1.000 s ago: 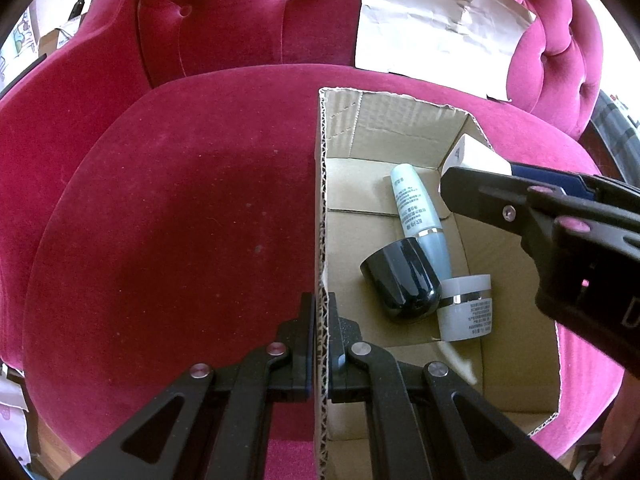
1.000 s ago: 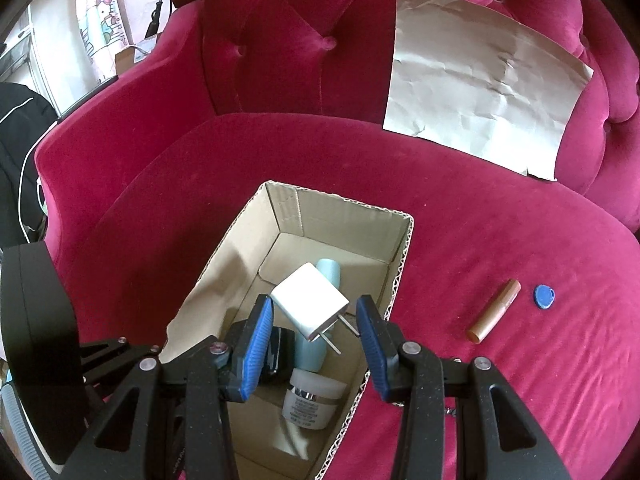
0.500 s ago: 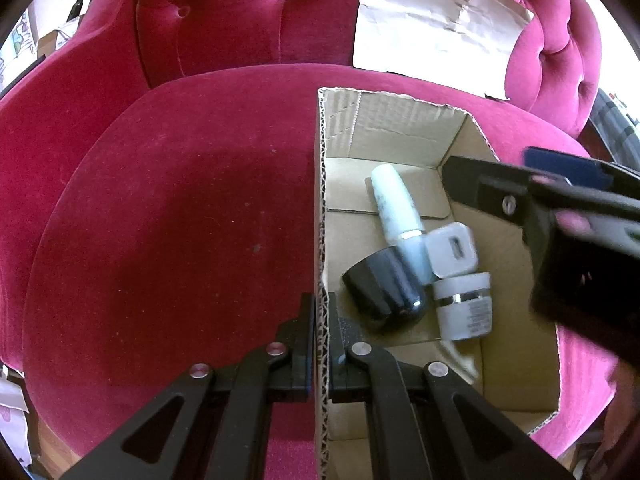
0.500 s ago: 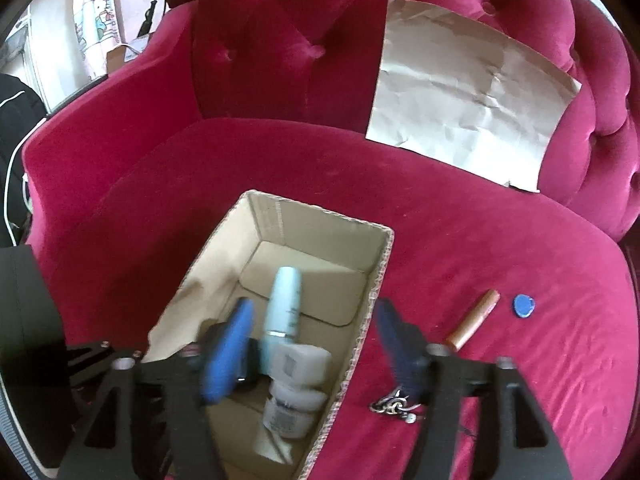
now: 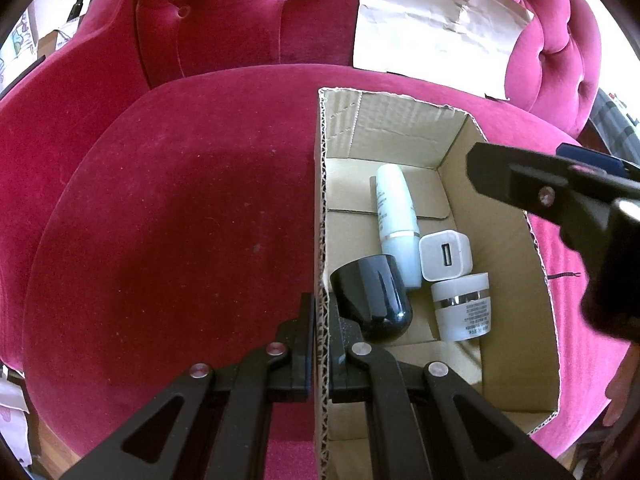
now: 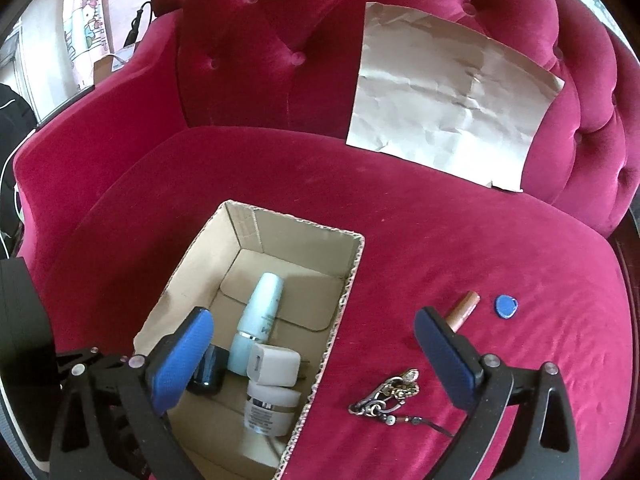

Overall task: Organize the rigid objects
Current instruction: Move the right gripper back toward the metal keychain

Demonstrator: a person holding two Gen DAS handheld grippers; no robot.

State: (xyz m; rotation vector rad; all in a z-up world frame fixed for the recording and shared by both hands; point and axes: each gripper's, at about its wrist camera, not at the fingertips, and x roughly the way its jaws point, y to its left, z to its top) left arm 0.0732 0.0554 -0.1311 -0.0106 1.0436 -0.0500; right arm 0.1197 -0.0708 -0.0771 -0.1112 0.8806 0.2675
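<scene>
An open cardboard box (image 5: 400, 128) sits on the red velvet sofa seat. My left gripper (image 5: 319, 312) is shut on its left wall. Inside lie a pale blue bottle (image 5: 394, 216), a black rounded cap (image 5: 372, 296), a white jar (image 5: 464, 306) and a white USB charger (image 5: 445, 256) resting against the bottle and jar. My right gripper (image 6: 312, 320) hovers over the box's right wall (image 6: 348, 280), its jaws opening wide with nothing pressed between the blue pads (image 6: 188, 352). The charger (image 6: 274, 366) lies free below it.
To the right of the box a brown tube (image 6: 464, 310), a blue tag (image 6: 506, 306) and a bunch of keys (image 6: 386, 394) lie on the seat. A creased paper sheet (image 6: 444, 92) leans on the tufted backrest. The sofa's front edge is near.
The right gripper let go of the white charger, which dropped into the box beside the bottle and jar. Its jaws spread wide. The left gripper kept its hold on the box wall.
</scene>
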